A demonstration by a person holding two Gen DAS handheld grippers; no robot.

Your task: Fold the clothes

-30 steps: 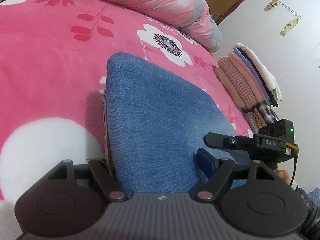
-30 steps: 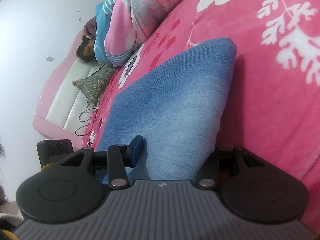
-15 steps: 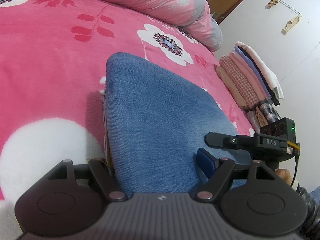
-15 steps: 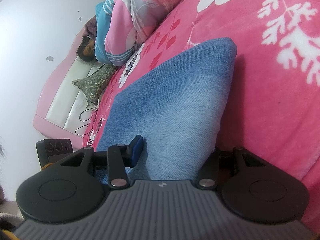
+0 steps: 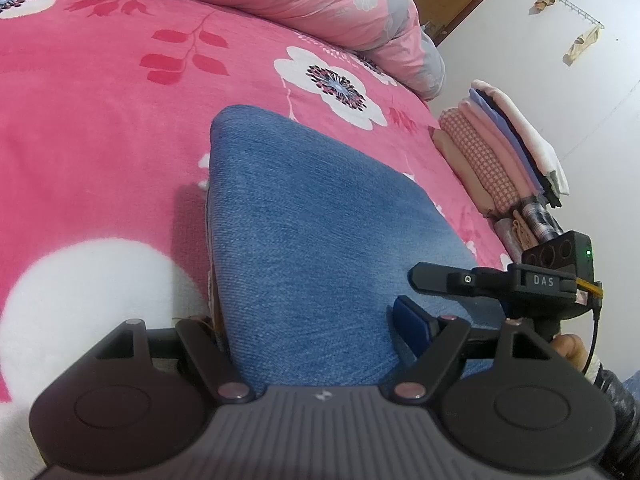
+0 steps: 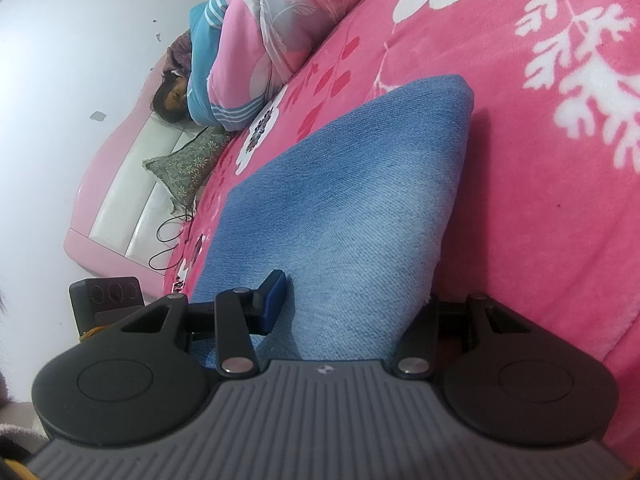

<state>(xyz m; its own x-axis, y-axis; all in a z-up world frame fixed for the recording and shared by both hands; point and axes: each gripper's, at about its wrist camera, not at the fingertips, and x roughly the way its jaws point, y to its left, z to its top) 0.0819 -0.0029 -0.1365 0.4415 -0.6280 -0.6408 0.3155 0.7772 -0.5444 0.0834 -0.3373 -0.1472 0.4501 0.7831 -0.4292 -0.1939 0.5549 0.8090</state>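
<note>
Left hand-held gripper and right hand-held gripper, each clamped on near edge of folded denim garment. Garment resting on pink floral bed, stack of folded clothes beyond. Likely heavy, thick, pliant yet non-slippery; best gripped at layered edges or corners.

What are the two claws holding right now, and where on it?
Both grip the folded denim garment at its near edge: the left claw across one near corner, the right claw across the other.
</note>
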